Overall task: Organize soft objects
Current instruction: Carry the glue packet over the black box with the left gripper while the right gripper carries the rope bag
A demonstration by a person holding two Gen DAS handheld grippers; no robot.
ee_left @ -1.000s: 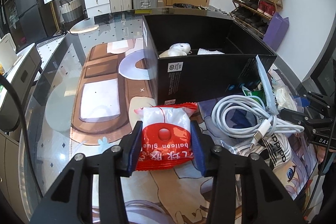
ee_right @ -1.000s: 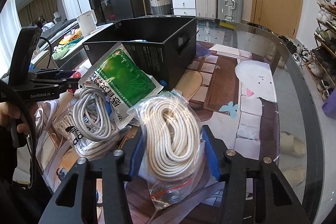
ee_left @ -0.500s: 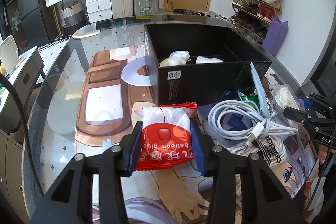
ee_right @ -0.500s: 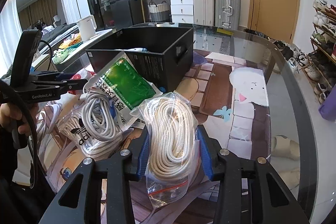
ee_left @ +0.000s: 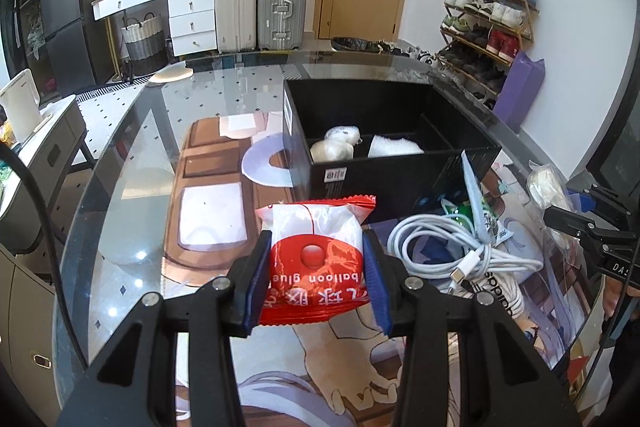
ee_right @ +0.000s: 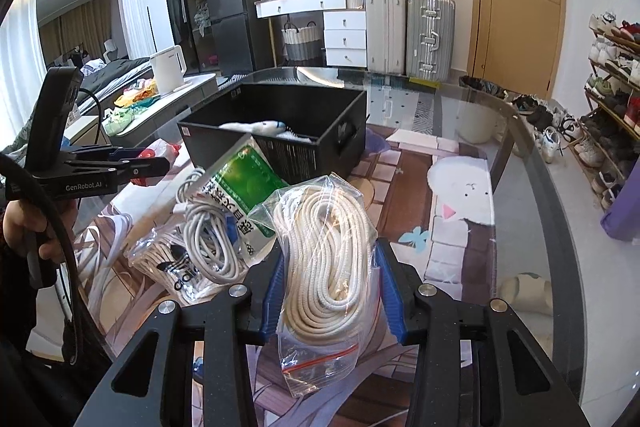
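My left gripper (ee_left: 316,279) is shut on a red and white balloon glue packet (ee_left: 316,251), held above the table in front of the black divided box (ee_left: 396,183). The box holds a white plush toy (ee_left: 336,147) and a white cloth (ee_left: 394,147). My right gripper (ee_right: 330,291) is shut on a clear bag of white rope (ee_right: 328,263), lifted off the table. The box (ee_right: 280,131) stands beyond it in the right wrist view. The left gripper (ee_right: 120,167) shows at the left there.
A white charging cable (ee_left: 452,247), a green packet (ee_right: 244,195) and an adidas bag of cord (ee_right: 176,267) lie in a pile between the grippers. The round glass table (ee_left: 120,163) carries a printed mat. Suitcases, drawers and a shoe rack stand beyond.
Both grippers have risen with their loads. The right gripper has closed tighter on the rope bag and lifted it off the table. The box looks farther away.
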